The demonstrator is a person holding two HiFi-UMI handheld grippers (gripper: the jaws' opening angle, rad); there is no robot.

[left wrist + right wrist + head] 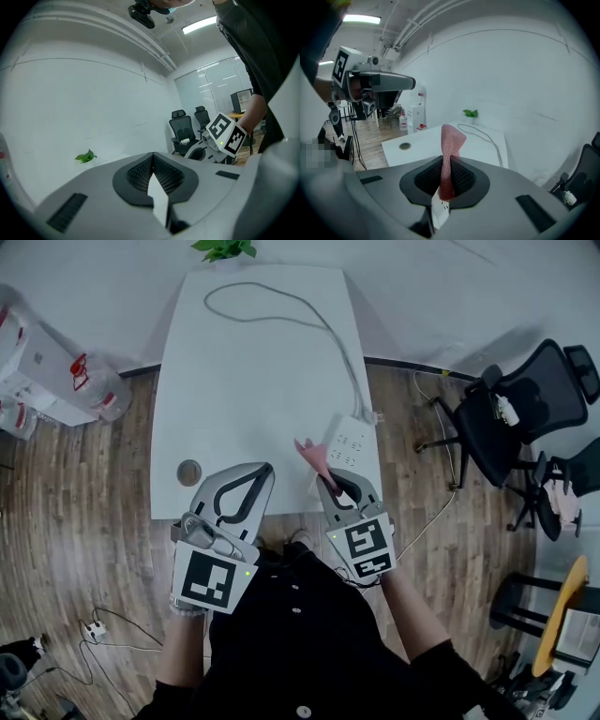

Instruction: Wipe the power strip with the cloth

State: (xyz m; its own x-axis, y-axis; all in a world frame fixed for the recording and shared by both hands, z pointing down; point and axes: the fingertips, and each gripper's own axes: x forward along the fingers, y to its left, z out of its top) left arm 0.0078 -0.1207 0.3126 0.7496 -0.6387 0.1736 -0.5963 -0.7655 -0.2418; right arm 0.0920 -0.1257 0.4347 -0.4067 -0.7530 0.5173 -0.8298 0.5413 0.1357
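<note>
The white power strip (pixel 351 442) lies near the right edge of the white table (pixel 244 381), and its grey cord (pixel 281 307) loops toward the far end. My right gripper (pixel 327 481) is shut on a pink cloth (pixel 310 454), just short of the strip's near end. In the right gripper view the cloth (pixel 451 139) stands up from the closed jaws of that gripper (pixel 449 161), with the cord (pixel 483 134) beyond; the strip itself is hidden. My left gripper (pixel 266 469) hovers over the table's near edge, shut and empty. Its own view shows that gripper (pixel 153 157) aimed at the wall.
A round grommet (pixel 189 472) sits in the table's near left corner. A green plant (pixel 225 248) stands at the far end. Black office chairs (pixel 525 404) are to the right, water bottles (pixel 92 381) to the left, and cables (pixel 94 634) lie on the wood floor.
</note>
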